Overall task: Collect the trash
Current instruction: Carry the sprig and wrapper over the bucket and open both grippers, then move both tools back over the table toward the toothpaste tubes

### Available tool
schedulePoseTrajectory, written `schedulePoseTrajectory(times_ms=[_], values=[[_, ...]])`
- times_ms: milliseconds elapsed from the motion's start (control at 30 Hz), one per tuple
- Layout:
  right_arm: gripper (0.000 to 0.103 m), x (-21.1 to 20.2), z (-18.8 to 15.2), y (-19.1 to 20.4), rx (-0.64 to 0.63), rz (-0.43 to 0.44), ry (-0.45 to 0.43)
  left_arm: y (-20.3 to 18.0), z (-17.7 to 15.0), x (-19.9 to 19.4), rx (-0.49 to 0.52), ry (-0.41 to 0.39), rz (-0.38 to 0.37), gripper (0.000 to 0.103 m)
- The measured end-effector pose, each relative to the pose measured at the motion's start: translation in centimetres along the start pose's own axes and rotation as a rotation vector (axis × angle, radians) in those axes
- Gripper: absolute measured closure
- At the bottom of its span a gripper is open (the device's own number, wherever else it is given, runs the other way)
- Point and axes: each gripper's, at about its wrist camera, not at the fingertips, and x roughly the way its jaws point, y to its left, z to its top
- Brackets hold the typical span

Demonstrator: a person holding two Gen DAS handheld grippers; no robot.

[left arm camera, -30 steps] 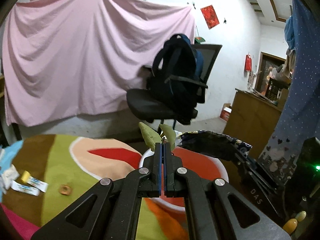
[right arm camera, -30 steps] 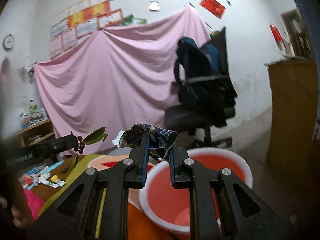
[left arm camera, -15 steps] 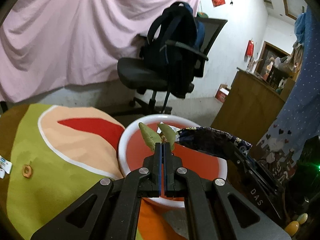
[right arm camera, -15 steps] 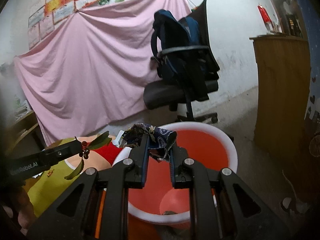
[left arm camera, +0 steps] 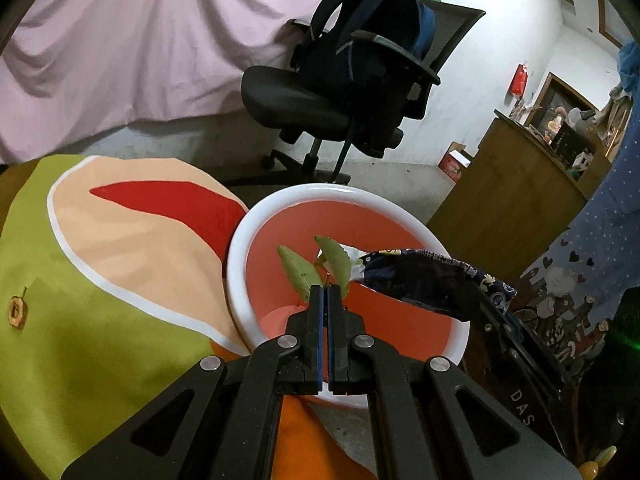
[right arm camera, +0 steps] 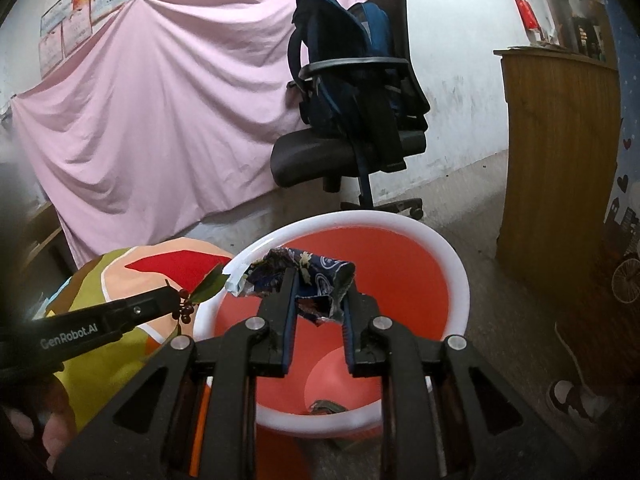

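Home room: pink sheet on wall, office chair, backpack, wooden cabinet.

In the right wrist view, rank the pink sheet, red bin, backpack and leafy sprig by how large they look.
1. pink sheet
2. red bin, though nearness to the camera enlarges it
3. backpack
4. leafy sprig, held in the left tool

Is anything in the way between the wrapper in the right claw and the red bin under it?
Nothing visible. The wrapper hangs in the right claw over the open mouth of the bin. The left claw with its twig sits at the rim, off to the side.
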Motion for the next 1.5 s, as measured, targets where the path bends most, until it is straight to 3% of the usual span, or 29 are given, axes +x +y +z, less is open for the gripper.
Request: schedulePoseTrajectory(times_ms=[400, 733, 800, 867, 933, 1067, 1167, 1300, 1367, 1500], values=[[0.049, 0.6, -0.2, -0.2, 0.002, -0.036, 0.036, 0.5, 0.3, 0.7, -0.023, 0.028, 0.017, 0.103], [0.026, 0.6, -0.2, -0.4, 0.005, -0.037, 0.028, 1.2, 0.1, 0.1, -0.035, 0.025, 0.033, 0.101], [0.021, 0.4, -0.2, -0.4, 0.008, -0.029, 0.016, 1.3, 0.1, -0.5, -0.032, 0.005, 0.043, 0.096], [0.015, 0.0, -0.1, -0.3, 0.011, -0.018, -0.008, 1.5, 0.0, -1.3, -0.029, -0.026, 0.05, 0.082], [0.01, -0.4, 0.1, -0.2, 0.007, -0.006, -0.033, 1.8, -0.1, -2.6, -0.031, -0.072, 0.058, 0.074], [0.0, -1.4, 0.3, 0.5, -0.003, 0.02, -0.084, 2.6, -0.3, -5.0, -0.025, -0.141, 0.09, 0.07], [0.0, -2.4, 0.6, 1.2, -0.011, 0.051, -0.137, 3.5, -0.8, -7.3, -0.03, -0.201, 0.122, 0.056], [0.0, -4.4, 0.9, 2.6, -0.024, 0.102, -0.237, 5.1, -1.7, -10.6, -0.038, -0.288, 0.162, 0.048], [0.0, -5.2, 0.9, 3.2, -0.029, 0.127, -0.281, 5.9, -2.4, -12.3, -0.05, -0.334, 0.174, 0.03], [0.0, -6.9, 1.0, 5.4, -0.049, 0.175, -0.357, 7.2, -3.9, -15.9, -0.064, -0.442, 0.214, 0.012]])
